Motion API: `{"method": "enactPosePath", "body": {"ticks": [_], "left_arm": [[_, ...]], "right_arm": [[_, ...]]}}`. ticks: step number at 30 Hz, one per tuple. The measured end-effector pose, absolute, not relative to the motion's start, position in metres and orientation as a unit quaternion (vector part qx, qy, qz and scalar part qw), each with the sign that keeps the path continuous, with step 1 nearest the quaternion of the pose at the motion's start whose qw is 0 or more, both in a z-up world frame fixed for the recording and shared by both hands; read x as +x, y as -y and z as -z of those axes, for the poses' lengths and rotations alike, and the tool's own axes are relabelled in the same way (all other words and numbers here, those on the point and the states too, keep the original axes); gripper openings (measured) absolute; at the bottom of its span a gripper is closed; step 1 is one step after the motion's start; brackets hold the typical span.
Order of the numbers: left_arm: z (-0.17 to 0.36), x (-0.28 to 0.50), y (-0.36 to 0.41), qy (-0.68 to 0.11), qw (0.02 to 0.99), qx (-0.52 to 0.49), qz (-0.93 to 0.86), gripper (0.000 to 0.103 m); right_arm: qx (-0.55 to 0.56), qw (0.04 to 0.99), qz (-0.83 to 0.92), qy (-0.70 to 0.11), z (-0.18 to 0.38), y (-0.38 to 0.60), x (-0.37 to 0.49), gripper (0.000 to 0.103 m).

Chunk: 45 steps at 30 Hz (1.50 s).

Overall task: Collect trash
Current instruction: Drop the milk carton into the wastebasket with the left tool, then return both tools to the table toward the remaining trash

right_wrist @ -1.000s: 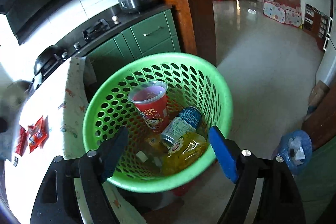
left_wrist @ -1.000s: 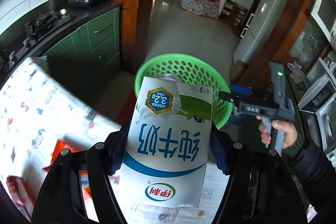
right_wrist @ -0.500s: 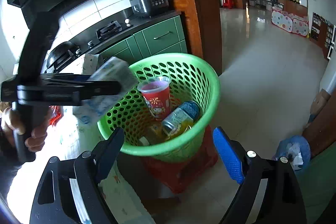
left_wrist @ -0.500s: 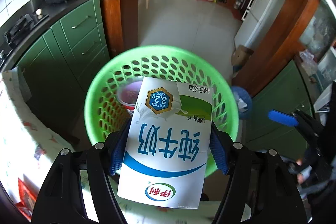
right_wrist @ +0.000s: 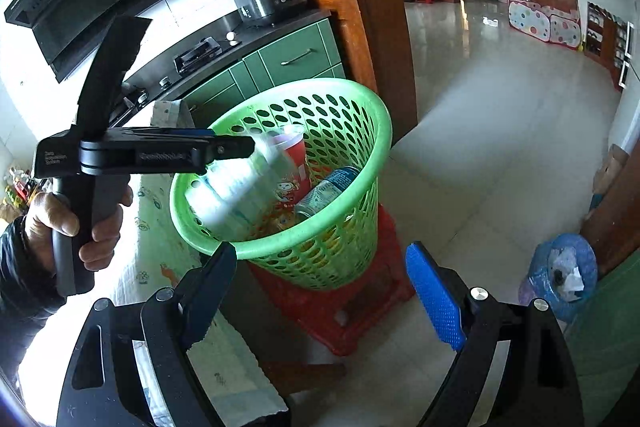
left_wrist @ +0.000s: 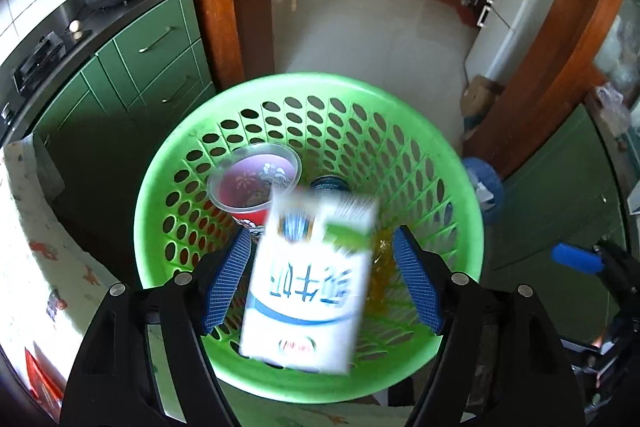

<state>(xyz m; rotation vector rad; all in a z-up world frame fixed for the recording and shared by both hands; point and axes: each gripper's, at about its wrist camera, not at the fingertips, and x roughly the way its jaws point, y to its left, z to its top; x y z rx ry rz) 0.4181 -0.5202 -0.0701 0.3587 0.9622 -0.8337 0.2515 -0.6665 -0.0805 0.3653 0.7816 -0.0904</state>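
A white and blue milk carton is blurred and falling into the green perforated basket, free of my left gripper, whose jaws stand open above the basket. In the right wrist view the carton drops just below the left gripper into the basket. The basket holds a red cup, a blue can and yellow wrapping. My right gripper is open and empty, in front of the basket and lower.
The basket stands on a red stool beside a table with a patterned cloth. Red packets lie on the cloth. Green cabinets and a wooden post are behind. A blue bag sits on the floor.
My left gripper has opened and let go of the milk carton, which now falls into the basket. The right gripper has drawn back from the basket.
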Motion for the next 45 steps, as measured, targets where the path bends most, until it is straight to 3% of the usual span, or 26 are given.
{"method": "enactPosePath", "body": {"ticks": [8,19,45], "left_arm": [[0.044,0.397,0.482,-0.421,0.801,0.153,0.396,0.075],[0.019,0.349,0.369,-0.417,0.820,0.117,0.374,0.076],[0.024,0.319,0.127,-0.432,0.874,0.050,0.217,0.082]], "right_arm": [[0.177,0.910,0.034,-0.373,0.069,0.647,0.241,0.084],[0.163,0.918,0.004,-0.363,0.047,0.592,0.229,0.084],[0.094,0.910,-0.101,-0.391,0.039,0.442,0.282,0.085]]}}
